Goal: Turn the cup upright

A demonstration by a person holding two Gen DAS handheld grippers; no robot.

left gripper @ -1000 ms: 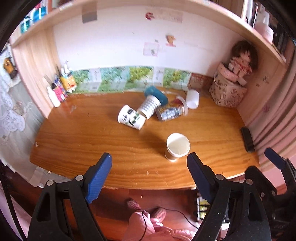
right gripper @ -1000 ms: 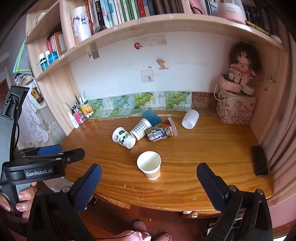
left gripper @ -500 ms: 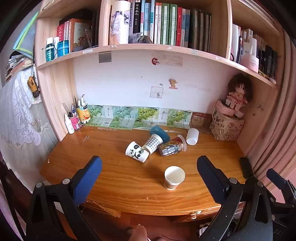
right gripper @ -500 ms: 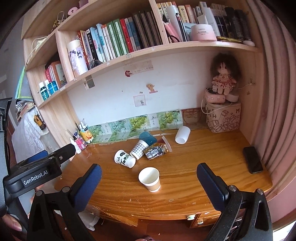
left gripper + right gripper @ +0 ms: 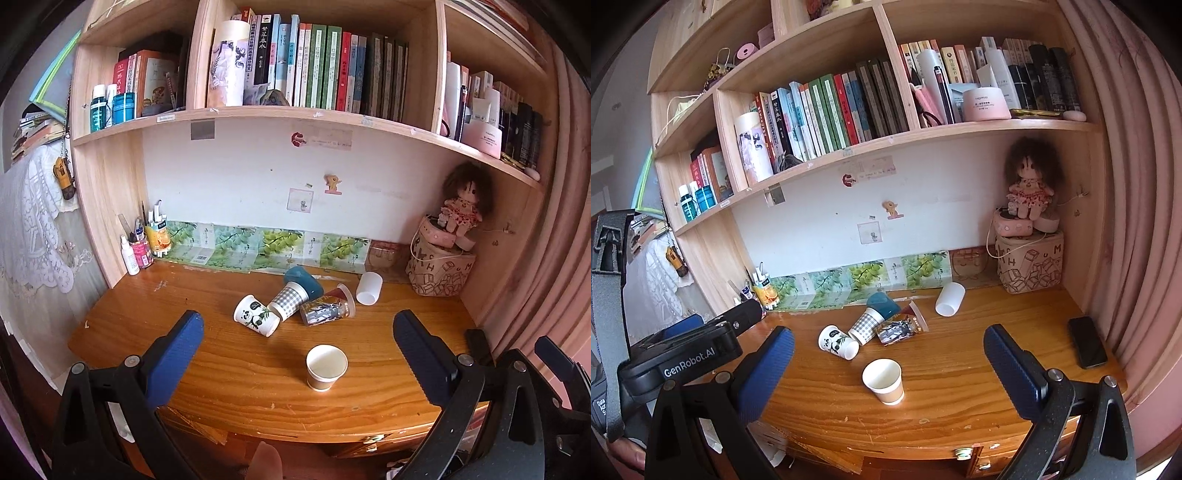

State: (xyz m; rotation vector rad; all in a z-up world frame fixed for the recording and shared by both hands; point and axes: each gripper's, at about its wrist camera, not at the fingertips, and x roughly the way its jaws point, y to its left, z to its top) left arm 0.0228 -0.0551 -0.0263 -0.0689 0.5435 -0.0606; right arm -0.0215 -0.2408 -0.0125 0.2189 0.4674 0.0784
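Both grippers off the desk, near its front edge. Left gripper (image 5: 297,349) blue fingers spread wide, holding nothing. Right gripper (image 5: 888,360) fingers spread wide too, nothing between them. Brown paper cup with white inside (image 5: 326,367) (image 5: 883,381) stands upright, mouth up, on the wooden desk (image 5: 229,384) near the front, apart from the rest. Behind it 5 cups lie tipped: panda-print paper cup (image 5: 256,320), grey checked cup (image 5: 288,305), teal cup (image 5: 303,279), dark printed cup (image 5: 326,309), plain white cup (image 5: 369,288). Black phone (image 5: 1087,347) lies flat at desk's right.
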